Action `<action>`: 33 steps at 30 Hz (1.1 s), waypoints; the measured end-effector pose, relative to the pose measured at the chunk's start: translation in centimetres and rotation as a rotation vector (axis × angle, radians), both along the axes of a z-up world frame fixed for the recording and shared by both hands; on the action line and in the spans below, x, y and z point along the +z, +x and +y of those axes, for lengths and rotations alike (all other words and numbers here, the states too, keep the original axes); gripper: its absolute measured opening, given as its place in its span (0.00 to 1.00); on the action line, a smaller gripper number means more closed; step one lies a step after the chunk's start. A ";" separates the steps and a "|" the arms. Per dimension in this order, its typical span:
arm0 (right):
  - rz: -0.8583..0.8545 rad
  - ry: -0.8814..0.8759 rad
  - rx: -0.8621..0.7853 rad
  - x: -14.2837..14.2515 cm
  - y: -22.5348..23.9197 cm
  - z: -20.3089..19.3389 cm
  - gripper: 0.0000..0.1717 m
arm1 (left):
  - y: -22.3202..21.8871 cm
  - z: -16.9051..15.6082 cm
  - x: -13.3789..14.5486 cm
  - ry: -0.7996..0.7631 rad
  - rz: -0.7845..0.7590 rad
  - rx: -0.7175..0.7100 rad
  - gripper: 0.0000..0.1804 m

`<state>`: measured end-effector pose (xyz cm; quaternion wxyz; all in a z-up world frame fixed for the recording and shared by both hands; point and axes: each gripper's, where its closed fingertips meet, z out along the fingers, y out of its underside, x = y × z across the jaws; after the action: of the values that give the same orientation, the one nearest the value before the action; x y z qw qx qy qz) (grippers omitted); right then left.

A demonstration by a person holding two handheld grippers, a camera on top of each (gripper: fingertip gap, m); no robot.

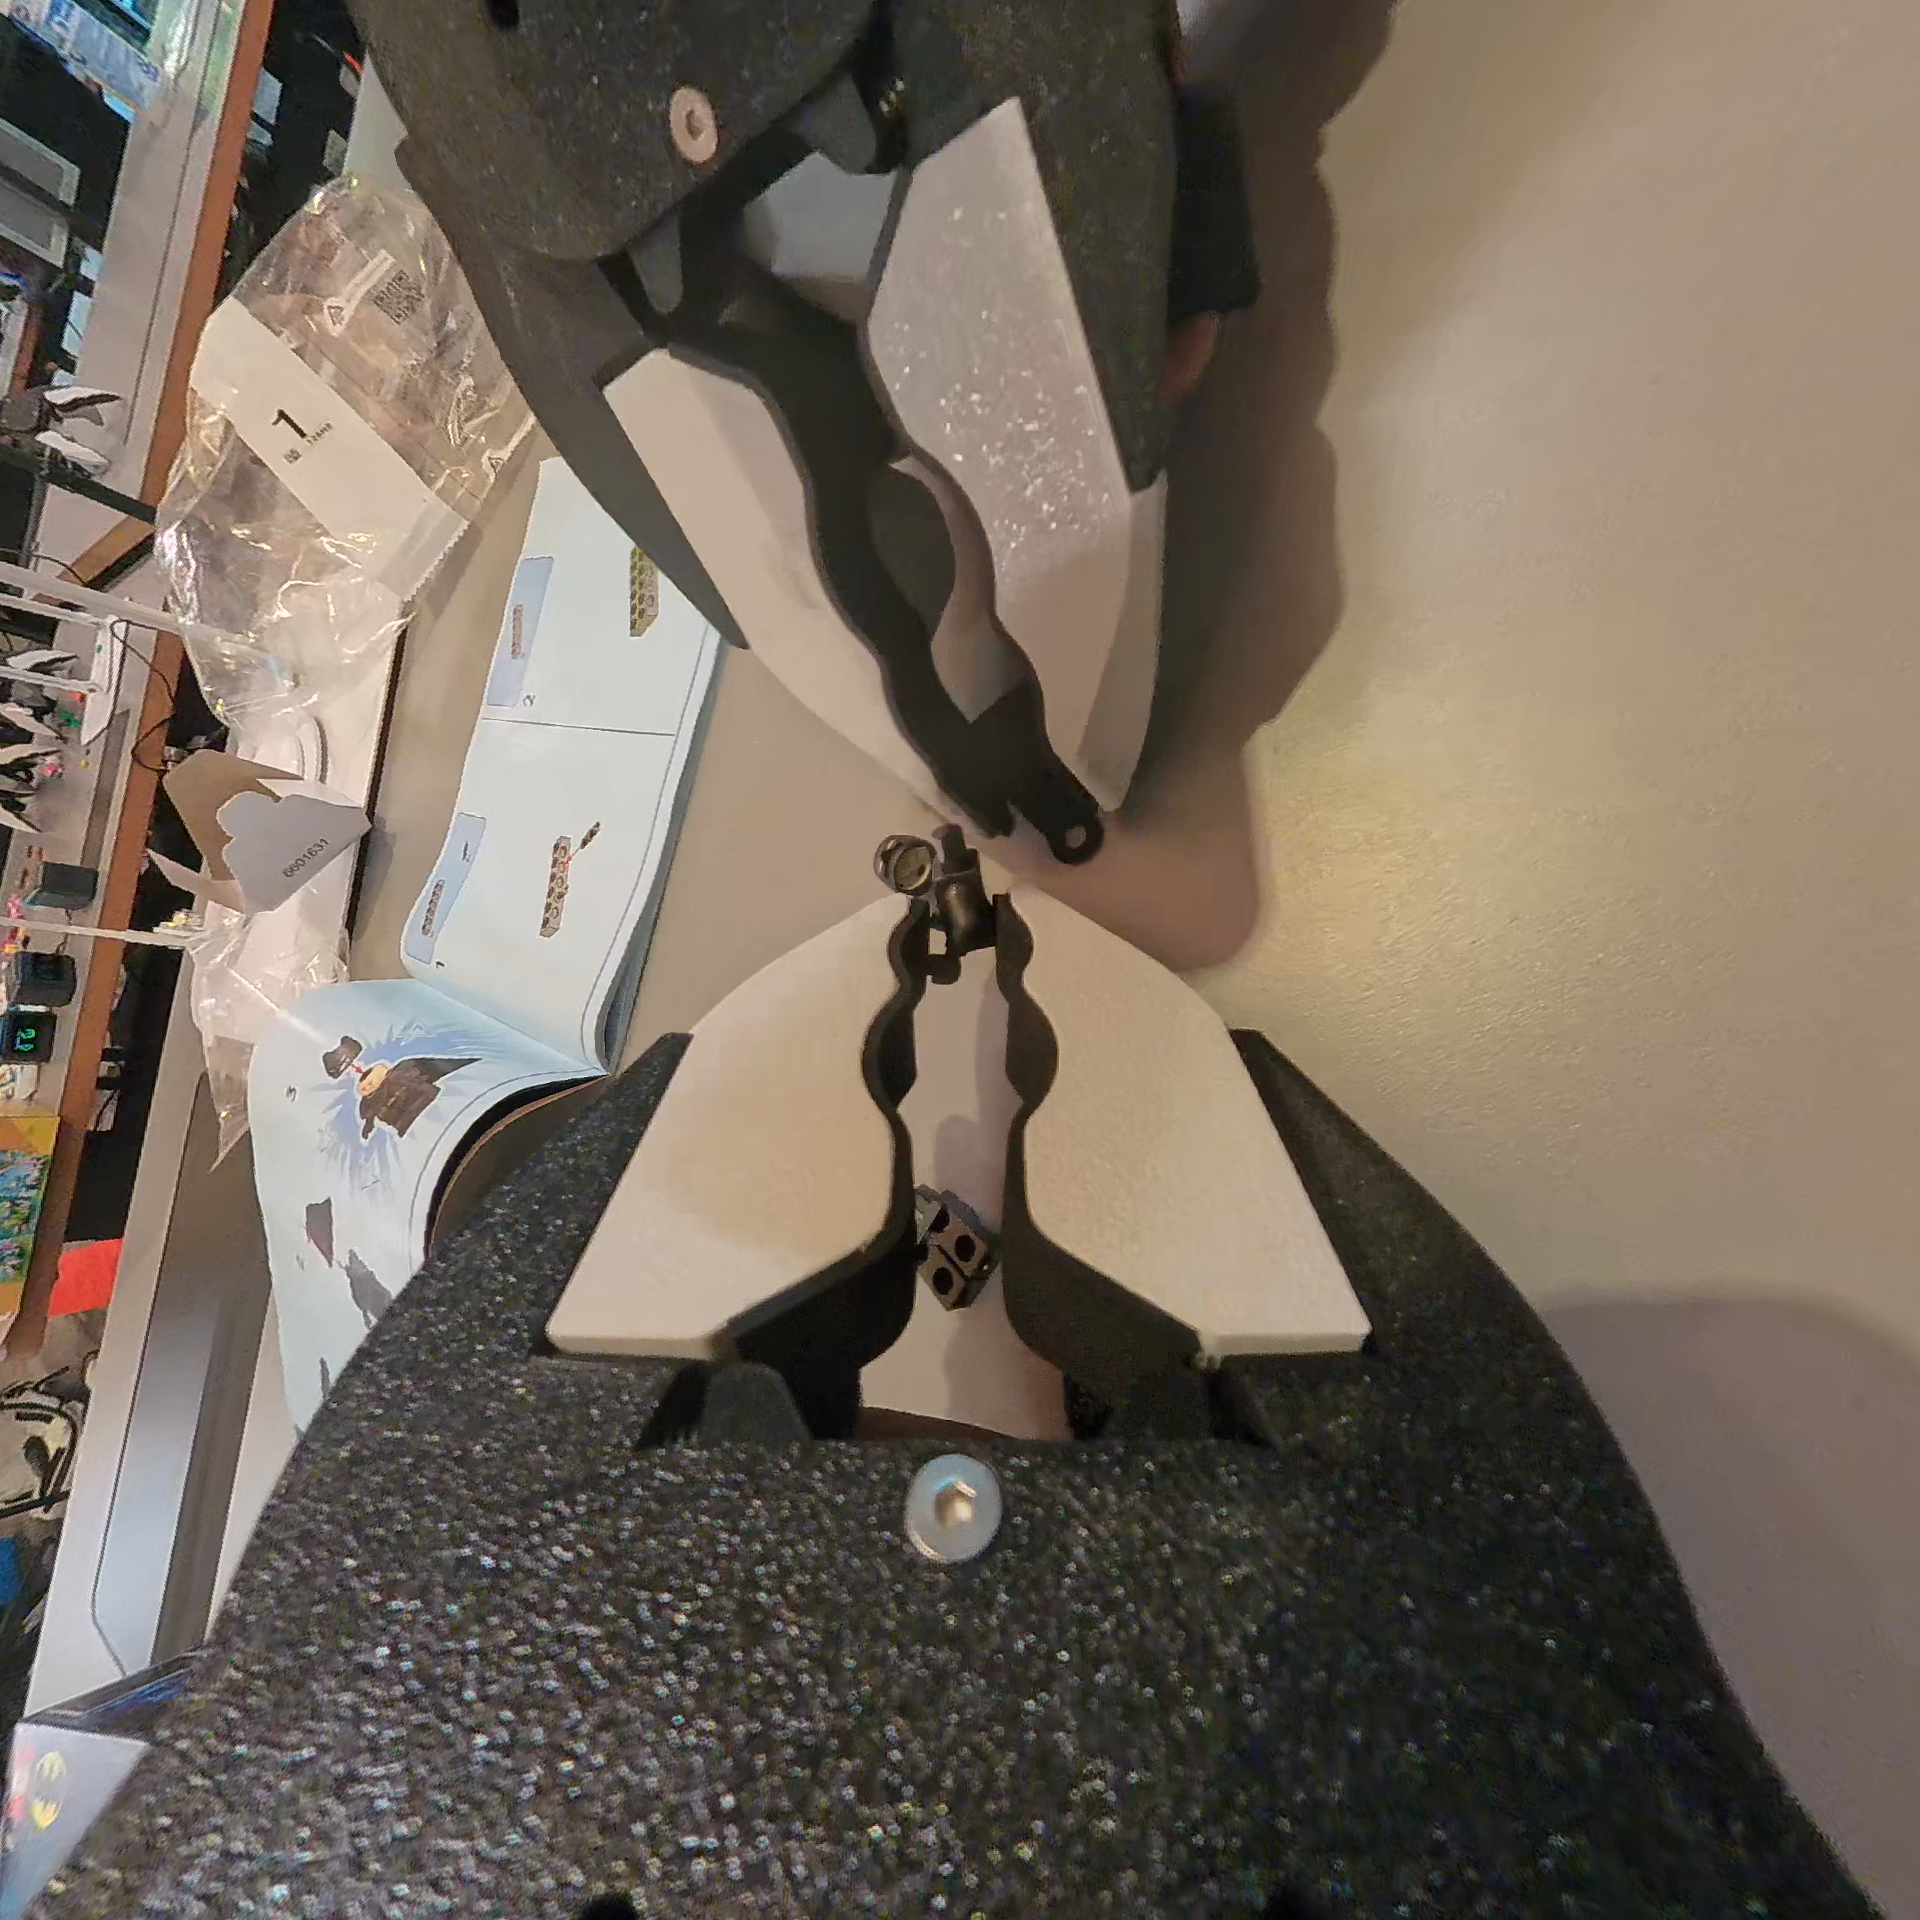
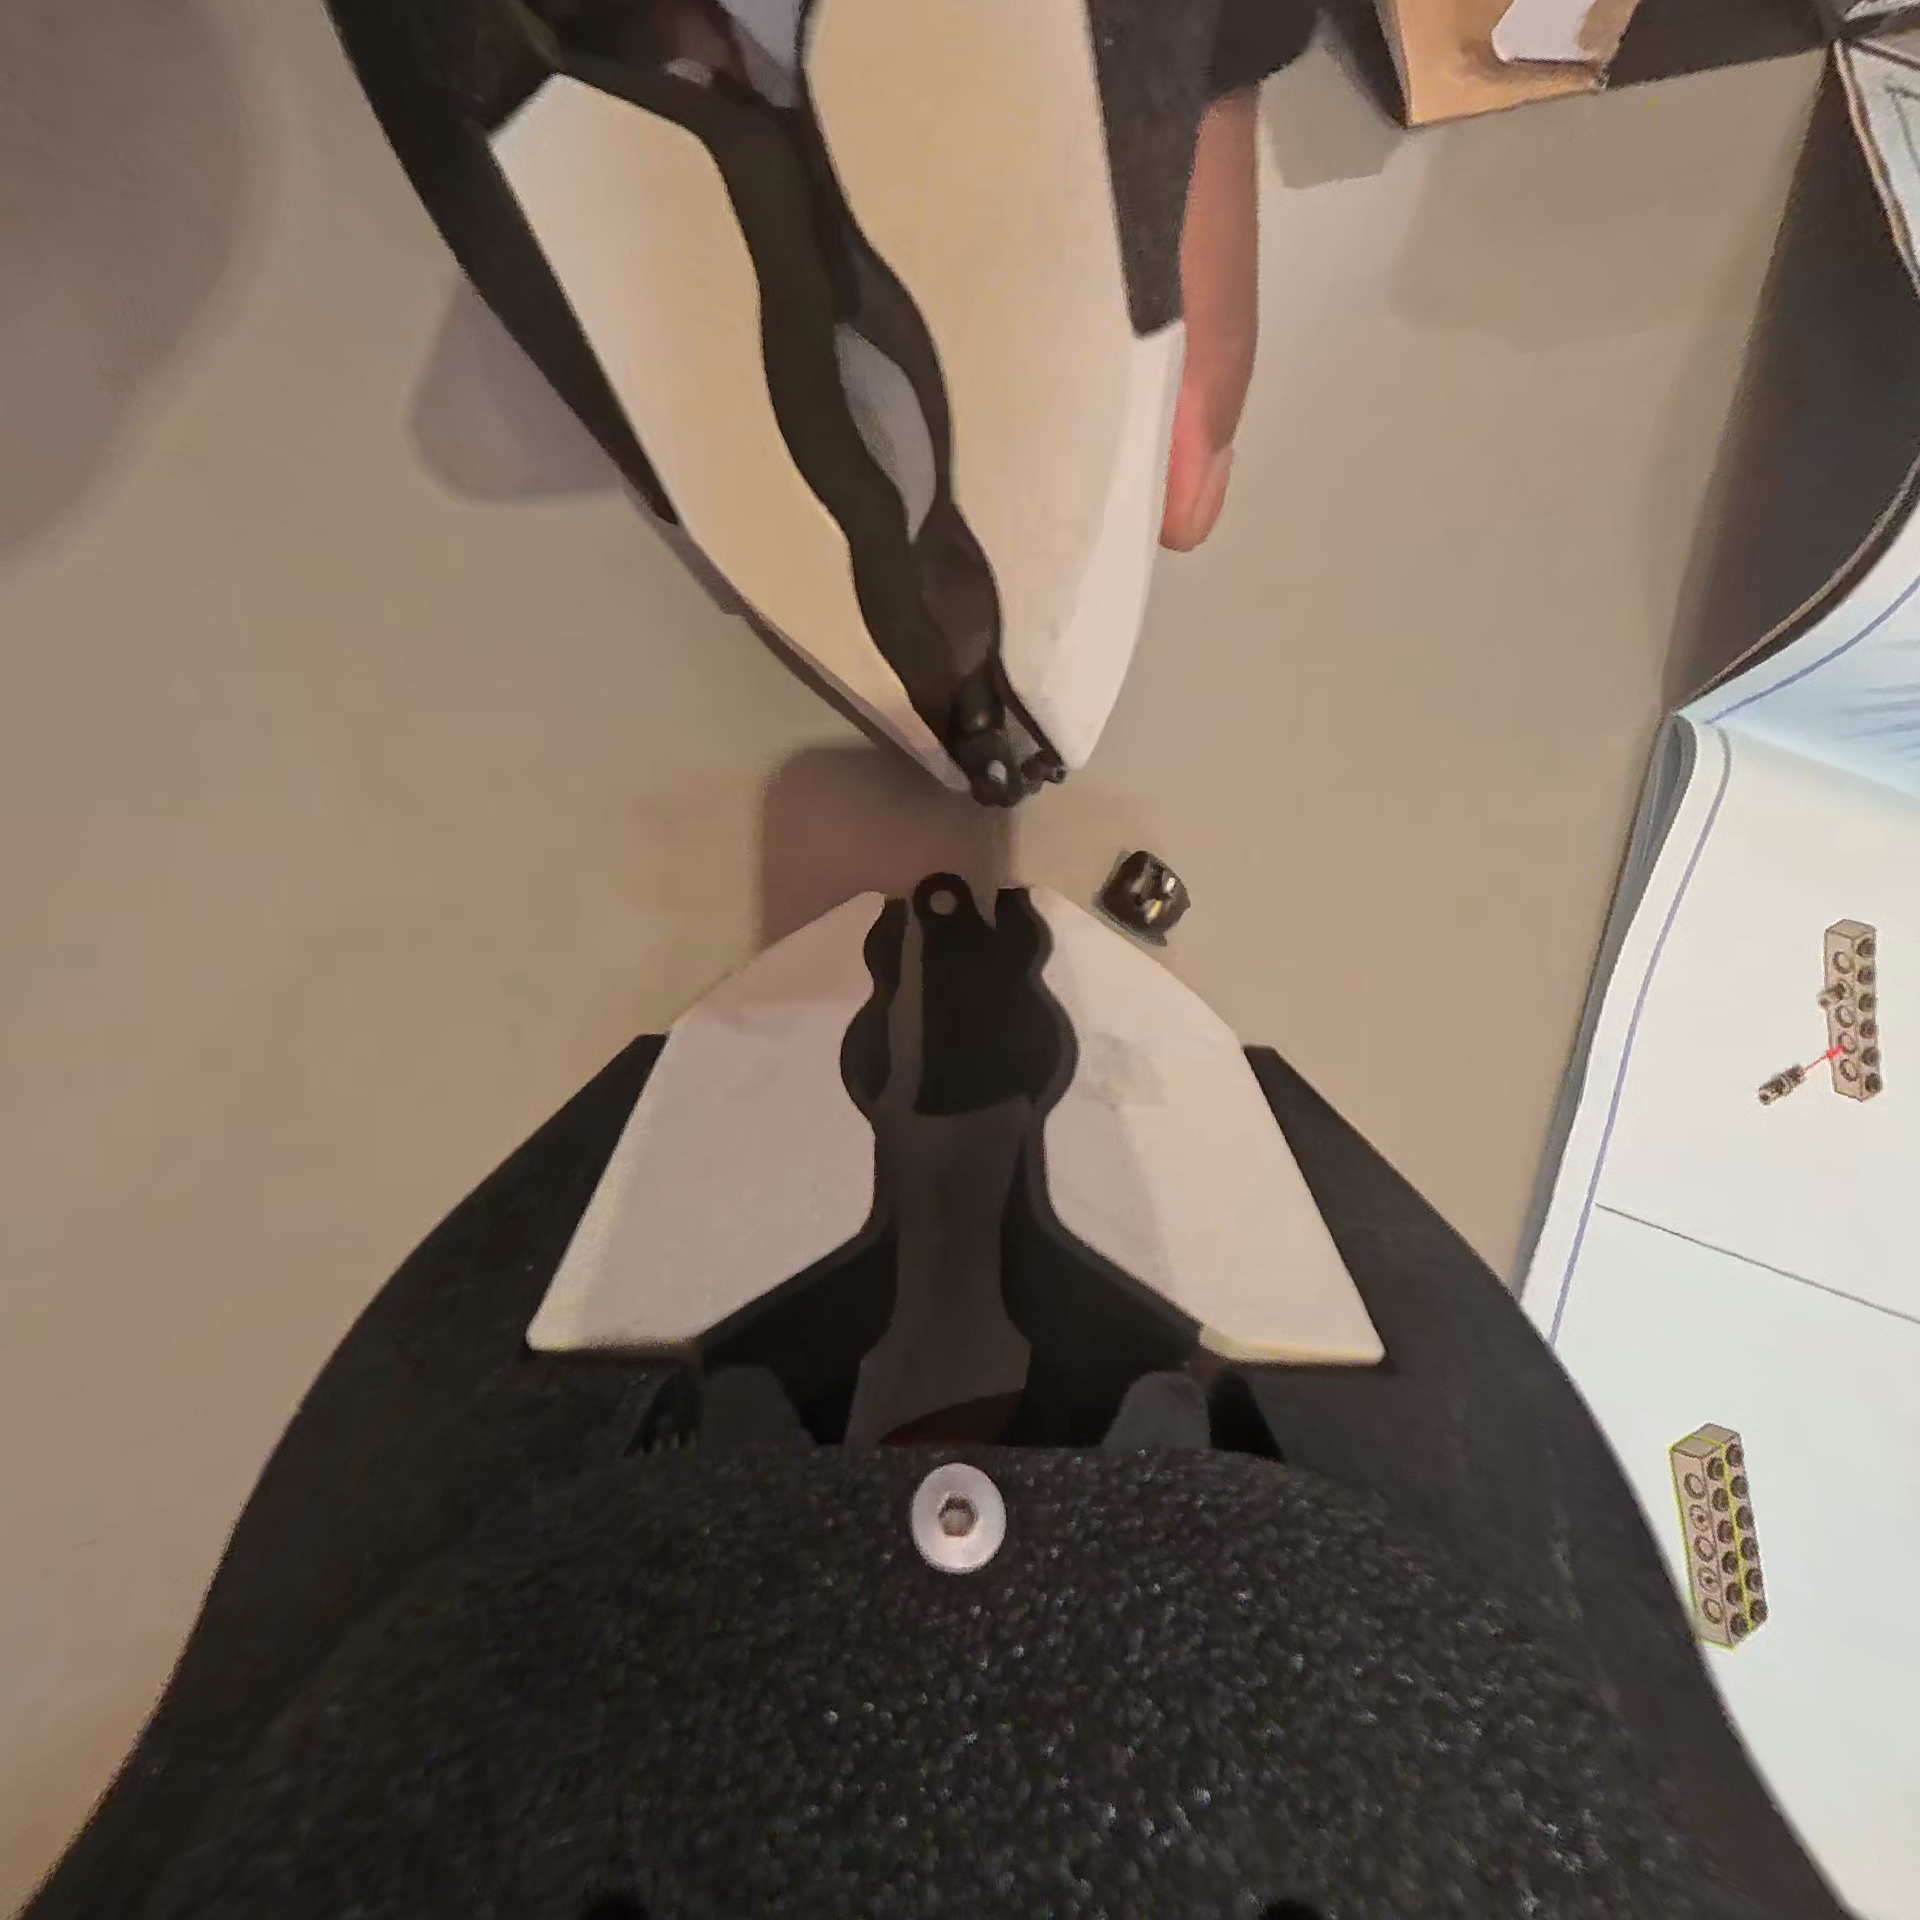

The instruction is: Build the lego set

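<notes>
left gripper (image 1: 961, 914): clamped on small black pin connector (image 1: 956, 899). right gripper (image 2: 961, 904): clamped on flat black eyelet piece (image 2: 951, 987), eyelet facing connector, tips nearly touching above table (image 2: 312, 727).

Dark connector piece (image 1: 951, 904) clamped upright; black eyelet part (image 2: 961, 997) gripped.

Printed marks sit on the clear plastic bag (image 1: 312, 416), the cardboard flap (image 1: 291, 842) and the open booklet (image 1: 582, 748) along the bench edge.

Open instruction booklet (image 1: 582, 727), clear plastic bag (image 1: 312, 416), beige table (image 1: 1610, 727).
</notes>
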<state>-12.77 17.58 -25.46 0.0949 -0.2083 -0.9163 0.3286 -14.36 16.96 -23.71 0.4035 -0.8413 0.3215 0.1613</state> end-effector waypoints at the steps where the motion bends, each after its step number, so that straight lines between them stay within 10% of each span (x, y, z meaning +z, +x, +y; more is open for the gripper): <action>1: -0.012 -0.002 -0.008 -0.1 -0.2 0.2 0.12 | 0.0 0.0 0.0 0.001 0.000 0.000 0.07; 33: -0.096 -0.047 -0.079 -0.5 0.0 0.3 0.02 | -0.1 0.2 -0.7 -0.024 0.023 -0.005 0.07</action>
<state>-12.79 17.91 -26.00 0.0588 -0.2622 -0.9029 0.3355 -14.47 17.21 -24.41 0.3901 -0.8434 0.3302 0.1660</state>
